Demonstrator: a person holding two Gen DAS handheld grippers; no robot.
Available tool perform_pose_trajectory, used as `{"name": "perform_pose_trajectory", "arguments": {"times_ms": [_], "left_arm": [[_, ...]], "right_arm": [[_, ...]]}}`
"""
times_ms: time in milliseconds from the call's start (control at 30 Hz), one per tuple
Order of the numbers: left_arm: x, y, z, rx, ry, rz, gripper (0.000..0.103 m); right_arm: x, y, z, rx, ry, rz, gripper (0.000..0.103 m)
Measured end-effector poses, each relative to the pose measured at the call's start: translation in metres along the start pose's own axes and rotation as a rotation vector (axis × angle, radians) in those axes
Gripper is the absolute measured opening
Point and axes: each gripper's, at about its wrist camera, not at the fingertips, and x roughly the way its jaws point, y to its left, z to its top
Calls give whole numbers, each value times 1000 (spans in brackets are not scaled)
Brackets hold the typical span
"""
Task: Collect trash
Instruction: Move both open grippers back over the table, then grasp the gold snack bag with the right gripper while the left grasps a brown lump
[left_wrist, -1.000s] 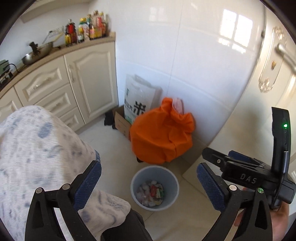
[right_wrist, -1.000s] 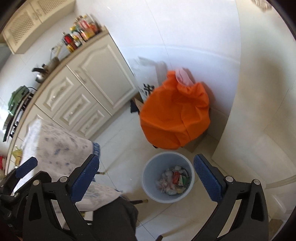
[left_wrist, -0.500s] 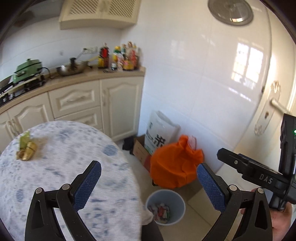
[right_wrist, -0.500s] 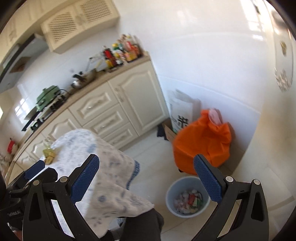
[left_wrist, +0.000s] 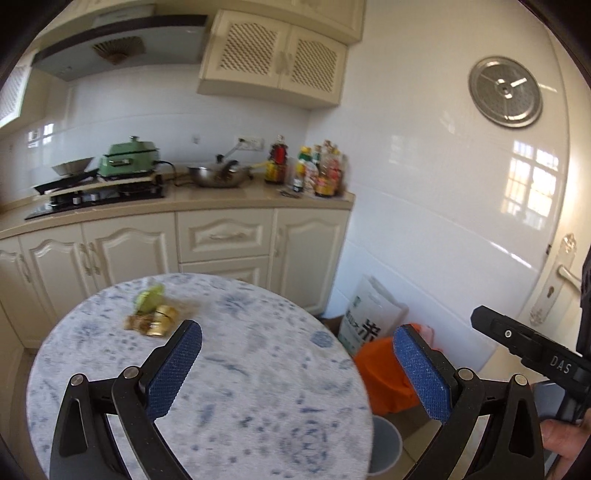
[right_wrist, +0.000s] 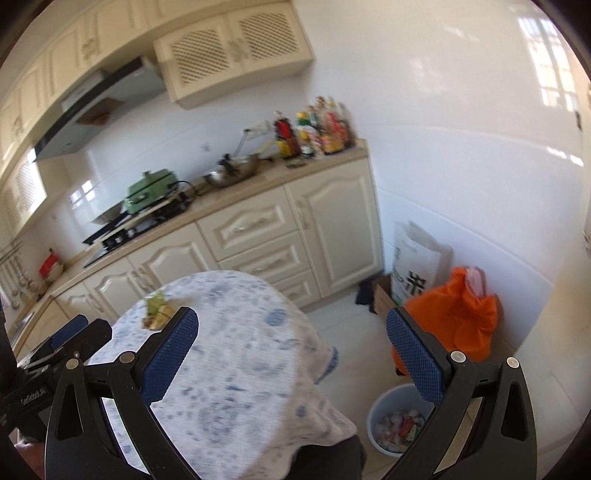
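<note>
Grippers both wide and holding nothing: left gripper (left_wrist: 297, 363) hangs over the near half of the round table (left_wrist: 258, 387), right gripper (right_wrist: 291, 354) sits off the table's right edge, above the floor and bin side. Blue pads (left_wrist: 173, 373) well apart in each view. Trash pile (left_wrist: 151, 317) lies on the far left part of the tabletop, well beyond the left gripper's tips; in the right view the same pile (right_wrist: 157, 314) shows just past that gripper's left finger. It looks like a small loose heap: a crumpled green wrapper on top, shiny gold foil pieces under it, some tan scraps, all touching or overlapping; blurred, so exact count cannot be told. Bin (right_wrist: 397, 421) stands on the floor at the near right of the table, already partly filled with wrappers; orange bag (right_wrist: 454, 325) and white sack (right_wrist: 413, 254) behind it against the wall. Risks, as I judge them: the heap is light and loose, so a pinch may take only one piece and scatter the rest, or push foil across the cloth; the tablecloth could snag in the pads if the jaws close too low; a light wrapper may slip out on the carry to the bin and land on the floor.
</note>
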Motion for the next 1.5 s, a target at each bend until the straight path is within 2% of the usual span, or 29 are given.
{"name": "perform_pose_trajectory", "arguments": {"times_ms": [133, 267, 433, 600, 733, 900, 1267, 1367, 1467, 1500], "left_arm": [[-28, 30, -3, -22, -53, 78, 102], [-44, 51, -7, -36, -70, 148, 102], [-47, 75, -12, -65, -71, 231, 102], [-35, 103, -16, -78, -43, 310, 102], [-10, 121, -15, -94, 8, 355, 102], [38, 159, 1, -108, 74, 383, 102], [141, 220, 10, -125, 197, 402, 102], [160, 231, 10, -135, 214, 393, 102], [179, 241, 10, -142, 234, 394, 102], [183, 245, 9, -145, 238, 394, 102]], "right_arm": [[4, 42, 2, -61, -8, 52, 103], [12, 79, 1, -120, -5, 100, 103], [31, 119, -4, -181, 13, 144, 103], [70, 154, -11, -229, 62, 183, 103], [116, 179, -20, -260, 125, 200, 103], [185, 208, -39, -299, 228, 210, 102], [324, 238, -72, -305, 446, 194, 78], [345, 245, -76, -306, 477, 188, 70], [357, 255, -79, -324, 487, 200, 69], [359, 259, -80, -337, 485, 195, 65]]}}
